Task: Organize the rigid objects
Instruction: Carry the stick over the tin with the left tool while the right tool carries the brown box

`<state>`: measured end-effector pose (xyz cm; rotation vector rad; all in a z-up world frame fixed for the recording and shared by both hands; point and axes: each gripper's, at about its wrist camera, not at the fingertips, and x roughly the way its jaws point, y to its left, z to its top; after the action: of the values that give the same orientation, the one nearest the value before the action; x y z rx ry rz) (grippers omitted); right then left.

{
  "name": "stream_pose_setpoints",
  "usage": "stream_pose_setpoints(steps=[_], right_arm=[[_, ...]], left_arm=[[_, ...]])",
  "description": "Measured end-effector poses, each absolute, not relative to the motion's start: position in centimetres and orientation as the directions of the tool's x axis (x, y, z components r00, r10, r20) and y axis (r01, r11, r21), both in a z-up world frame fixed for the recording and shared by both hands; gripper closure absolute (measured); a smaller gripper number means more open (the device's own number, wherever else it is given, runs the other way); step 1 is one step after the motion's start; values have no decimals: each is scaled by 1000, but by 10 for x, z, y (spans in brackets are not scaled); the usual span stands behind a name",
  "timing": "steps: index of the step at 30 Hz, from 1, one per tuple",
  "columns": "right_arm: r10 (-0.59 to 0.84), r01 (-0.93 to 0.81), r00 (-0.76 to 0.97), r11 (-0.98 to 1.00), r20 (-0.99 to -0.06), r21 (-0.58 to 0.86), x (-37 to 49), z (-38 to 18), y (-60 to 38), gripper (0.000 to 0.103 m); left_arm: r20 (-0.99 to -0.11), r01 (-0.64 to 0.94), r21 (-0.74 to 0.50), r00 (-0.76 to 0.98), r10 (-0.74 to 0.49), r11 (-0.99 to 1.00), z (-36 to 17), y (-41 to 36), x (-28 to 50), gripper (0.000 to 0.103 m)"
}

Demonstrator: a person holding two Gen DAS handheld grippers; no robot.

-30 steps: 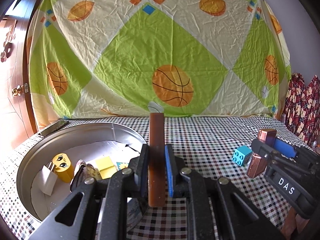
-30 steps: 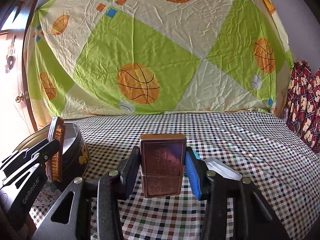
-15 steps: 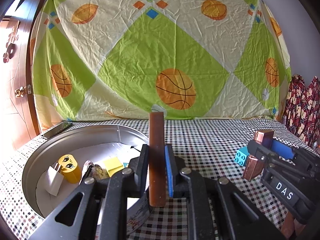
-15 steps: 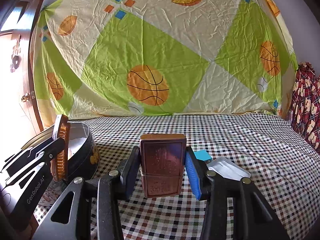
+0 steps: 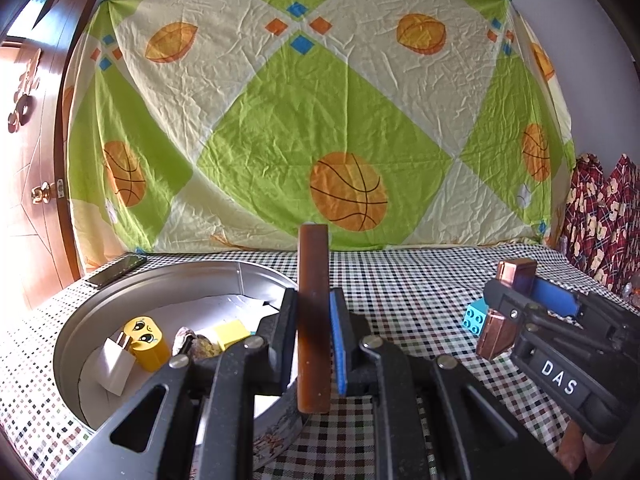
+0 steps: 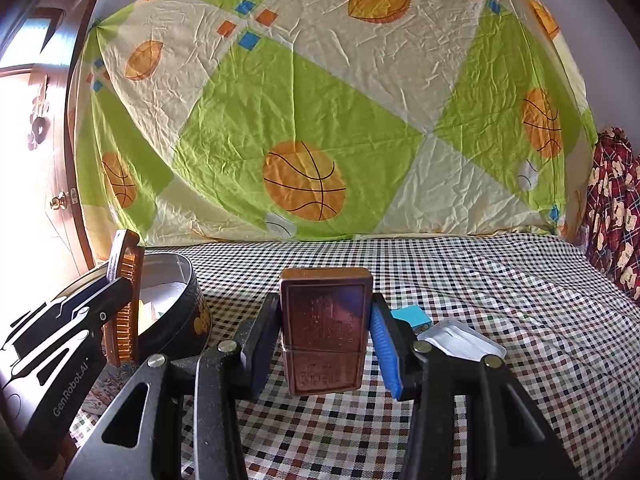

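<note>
Left gripper (image 5: 313, 336) clamping brown comb (image 5: 314, 316), teeth hidden; right gripper (image 6: 325, 336) clamping copper lighter (image 6: 325, 330)

A checkered-cloth-covered table (image 5: 420, 280) carries a round metal tin (image 5: 100, 312), a dark phone (image 5: 116, 276) behind it — and a turquoise toy brick (image 5: 474, 316).

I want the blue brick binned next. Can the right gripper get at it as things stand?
Probably not yet: the right gripper is shut on a copper lighter, so its jaws are full. The brick itself lies uncovered on the cloth.
</note>
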<state>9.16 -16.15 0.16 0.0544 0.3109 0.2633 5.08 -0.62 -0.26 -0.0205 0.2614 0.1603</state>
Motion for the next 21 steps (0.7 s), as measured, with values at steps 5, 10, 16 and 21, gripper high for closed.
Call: stream_pose_setpoints(steps=[5, 10, 16, 21], right_arm=[[277, -264, 923, 961, -269, 84, 84, 4, -157, 56], [280, -271, 928, 960, -247, 70, 79, 6, -154, 56], [294, -287, 925, 956, -240, 61, 77, 8, -150, 56], [309, -304, 921, 951, -237, 58, 75, 7, -145, 56]], left_arm=[[-229, -169, 3, 959, 165, 986, 0, -5, 43, 89], [-199, -174, 5, 965, 172, 985, 2, -4, 36, 89], [-186, -187, 9, 965, 186, 982, 3, 0, 33, 89], [-192, -201, -4, 961, 197, 980, 2, 9, 33, 89]])
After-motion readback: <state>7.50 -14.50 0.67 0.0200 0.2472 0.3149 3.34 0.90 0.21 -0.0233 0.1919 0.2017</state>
